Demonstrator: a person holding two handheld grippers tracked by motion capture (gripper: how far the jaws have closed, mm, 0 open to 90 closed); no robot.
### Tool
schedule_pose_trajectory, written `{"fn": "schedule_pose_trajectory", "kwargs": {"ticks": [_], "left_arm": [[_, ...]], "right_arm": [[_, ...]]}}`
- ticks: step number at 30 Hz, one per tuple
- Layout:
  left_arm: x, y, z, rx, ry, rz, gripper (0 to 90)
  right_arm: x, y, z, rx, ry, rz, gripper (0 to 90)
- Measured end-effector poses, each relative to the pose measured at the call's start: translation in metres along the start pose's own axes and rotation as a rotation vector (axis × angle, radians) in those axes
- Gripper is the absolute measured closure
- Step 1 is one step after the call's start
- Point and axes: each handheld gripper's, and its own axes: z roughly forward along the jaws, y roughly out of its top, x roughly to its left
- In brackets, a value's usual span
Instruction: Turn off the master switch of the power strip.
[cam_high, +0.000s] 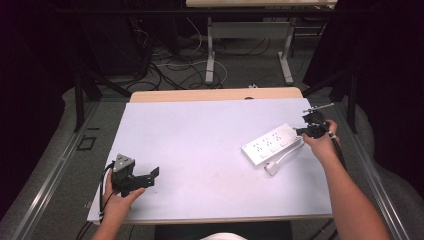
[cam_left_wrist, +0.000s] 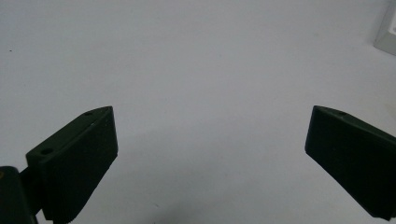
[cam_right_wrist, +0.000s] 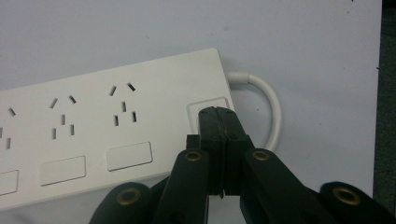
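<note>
At the worktop's (cam_high: 200, 150) right side, we found the right claw (cam_right_wrist: 217, 112) fully closed, empty, tip on the power strip's (cam_right_wrist: 93, 135) switch (cam_right_wrist: 198, 108); press squarely. Left claw (cam_left_wrist: 210, 158) stood wide open, empty.

High view overlooks table (cam_high: 200, 130), gripper views close, sharing power strip (cam_right_wrist: 107, 130)

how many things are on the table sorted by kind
white power strip: 1
white plug on its cable: 1
black hand-held grippers, left gripper and right gripper: 2
total: 4
</note>
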Motion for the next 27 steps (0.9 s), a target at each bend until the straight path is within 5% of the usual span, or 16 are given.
{"fn": "schedule_pose_trajectory", "kwargs": {"ticks": [21, 27], "left_arm": [[0.001, -0.001, 0.001, 0.006, -0.002, -0.001, 2.5], [0.000, -0.001, 0.001, 0.011, -0.001, -0.002, 2.5]], "right_arm": [[0.002, 0.002, 0.020, 0.034, -0.013, 0.033, 90.0], [0.000, 0.000, 0.024, 0.008, 0.000, 0.035, 90.0]]}}
